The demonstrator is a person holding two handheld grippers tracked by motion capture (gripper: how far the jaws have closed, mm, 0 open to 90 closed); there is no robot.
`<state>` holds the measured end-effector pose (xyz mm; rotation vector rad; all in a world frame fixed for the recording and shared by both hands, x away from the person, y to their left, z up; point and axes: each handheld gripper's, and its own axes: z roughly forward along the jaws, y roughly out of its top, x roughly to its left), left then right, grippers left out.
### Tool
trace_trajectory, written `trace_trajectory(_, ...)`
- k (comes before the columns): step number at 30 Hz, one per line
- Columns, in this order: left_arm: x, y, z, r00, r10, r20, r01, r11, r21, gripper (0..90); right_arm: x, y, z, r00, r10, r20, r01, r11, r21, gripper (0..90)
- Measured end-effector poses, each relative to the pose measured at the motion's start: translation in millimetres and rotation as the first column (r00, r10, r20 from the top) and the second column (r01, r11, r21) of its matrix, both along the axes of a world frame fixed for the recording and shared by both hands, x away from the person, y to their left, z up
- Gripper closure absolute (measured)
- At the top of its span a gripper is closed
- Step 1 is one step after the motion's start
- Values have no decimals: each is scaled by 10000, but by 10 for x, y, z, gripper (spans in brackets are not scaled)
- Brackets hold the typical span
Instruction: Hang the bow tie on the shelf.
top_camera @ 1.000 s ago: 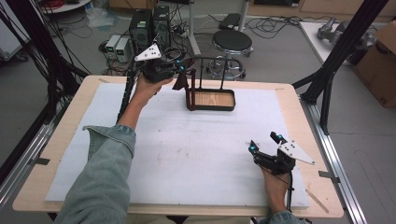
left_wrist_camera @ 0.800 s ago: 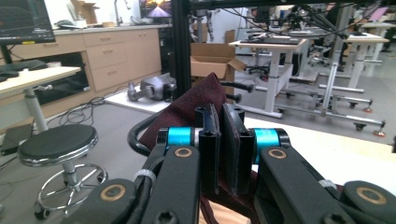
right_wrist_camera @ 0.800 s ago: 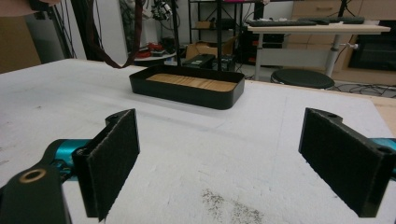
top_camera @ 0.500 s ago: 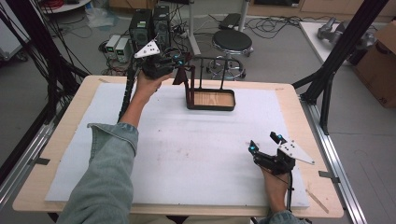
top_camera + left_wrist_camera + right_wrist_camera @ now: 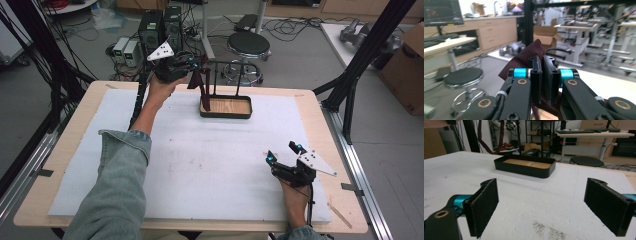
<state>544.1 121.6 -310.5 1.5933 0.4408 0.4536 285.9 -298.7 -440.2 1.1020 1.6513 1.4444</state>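
A dark red cloth (image 5: 201, 82) hangs from my left gripper (image 5: 192, 65), which is shut on it in the air near the table's far edge. In the left gripper view the cloth (image 5: 524, 60) sticks up behind the closed pads of the left gripper (image 5: 543, 62). Just right of it stands a black tray (image 5: 226, 114) with a wooden floor, and a thin black rail (image 5: 227, 62) spans above the tray. My right gripper (image 5: 282, 152) rests open on the white mat at the near right, holding nothing. Its view faces the tray (image 5: 524, 168) between the wide-apart pads of the right gripper (image 5: 541, 192).
A white foam mat (image 5: 200, 165) covers most of the wooden table (image 5: 320, 120). Black frame struts (image 5: 350, 85) rise at the right edge and the left. Behind the table a round stool (image 5: 248, 45) and computer boxes (image 5: 160, 27) stand on the floor.
My left gripper has risen slightly with the cloth beside the rail. The right gripper has stayed in place.
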Motion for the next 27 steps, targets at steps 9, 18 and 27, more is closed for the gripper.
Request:
trace_trajectory(9, 58, 34, -109, 9962, 784, -385, -758, 9951, 636, 846, 3, 0, -1, 10000, 5, 7, -5, 10000, -32, 116)
trace_trajectory(18, 66, 22, -252, 9934, 995, -563, -959, 9934, 625, 842, 4, 0, -2, 10000, 16, -18, -16, 10000, -12, 116)
trace_trajectory(27, 69, 46, -273, 9927, 1073, -552, -1032, 9920, 722, 834, 5, -2, -2, 10000, 27, -6, -27, 10000, -21, 116)
